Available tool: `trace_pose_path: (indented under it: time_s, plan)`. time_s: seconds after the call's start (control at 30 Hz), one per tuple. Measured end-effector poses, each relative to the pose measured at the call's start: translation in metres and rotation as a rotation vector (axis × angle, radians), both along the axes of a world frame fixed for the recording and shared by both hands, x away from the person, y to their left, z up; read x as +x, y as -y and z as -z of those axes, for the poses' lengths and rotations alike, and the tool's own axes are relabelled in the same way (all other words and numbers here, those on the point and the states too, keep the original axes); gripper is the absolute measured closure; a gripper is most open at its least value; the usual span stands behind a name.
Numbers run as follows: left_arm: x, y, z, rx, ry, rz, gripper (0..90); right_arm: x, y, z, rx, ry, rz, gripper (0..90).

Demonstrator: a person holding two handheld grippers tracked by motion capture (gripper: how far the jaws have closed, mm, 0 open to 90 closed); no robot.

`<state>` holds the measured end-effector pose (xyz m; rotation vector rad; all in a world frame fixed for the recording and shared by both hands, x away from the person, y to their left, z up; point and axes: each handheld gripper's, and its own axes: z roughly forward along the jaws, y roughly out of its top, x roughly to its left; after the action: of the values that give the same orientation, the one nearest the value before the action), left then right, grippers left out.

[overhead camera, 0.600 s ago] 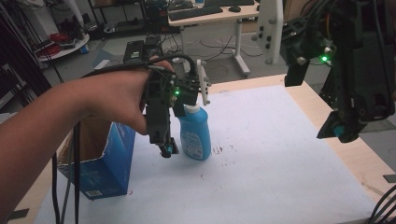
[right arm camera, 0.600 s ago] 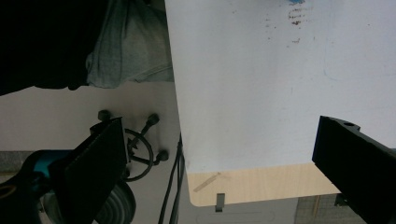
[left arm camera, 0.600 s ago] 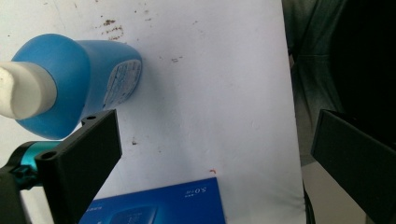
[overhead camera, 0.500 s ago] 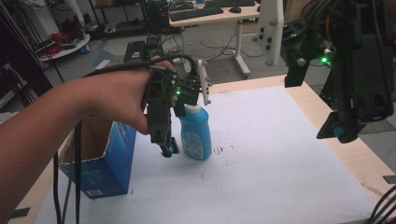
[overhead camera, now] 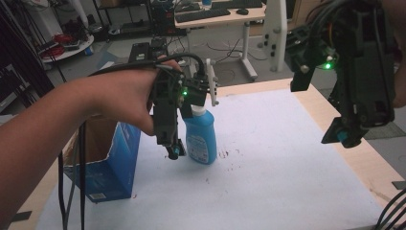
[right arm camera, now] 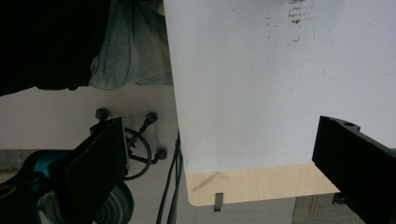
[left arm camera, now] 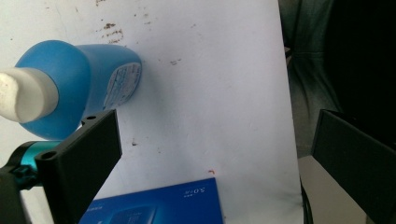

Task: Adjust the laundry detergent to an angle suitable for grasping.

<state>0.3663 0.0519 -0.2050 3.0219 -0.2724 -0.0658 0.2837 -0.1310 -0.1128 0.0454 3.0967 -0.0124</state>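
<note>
A blue spray bottle (overhead camera: 200,139) with a white trigger head (overhead camera: 209,84) stands on the white table sheet (overhead camera: 268,163). My left gripper (overhead camera: 174,151) hangs pointing down just to its left, held by a hand. In the left gripper view the jaws (left arm camera: 215,126) stand wide open with only bare sheet between them; the bottle (left arm camera: 84,84) and its white neck (left arm camera: 23,95) lie outside the left jaw. My right gripper (overhead camera: 342,136) is held high over the table's right edge. Its jaws (right arm camera: 219,126) are open and empty above the table corner.
An open blue cardboard box (overhead camera: 112,158) stands at the table's left, close to my left gripper, and its top (left arm camera: 154,205) lies below the jaws. The wooden table edge (right arm camera: 261,184) and floor cables (right arm camera: 170,177) lie under the right gripper. Small dark stains (overhead camera: 225,153) mark the sheet.
</note>
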Motion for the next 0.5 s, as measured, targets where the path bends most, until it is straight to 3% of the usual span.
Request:
trace_pose_path:
  time_s: [0.5]
  plan:
    - [-0.003, 0.0018, 0.0028, 0.016, -0.003, 0.006, 1.7, -0.0022, 0.0026, 0.0012, 0.002, 0.002, 0.003, 2.4]
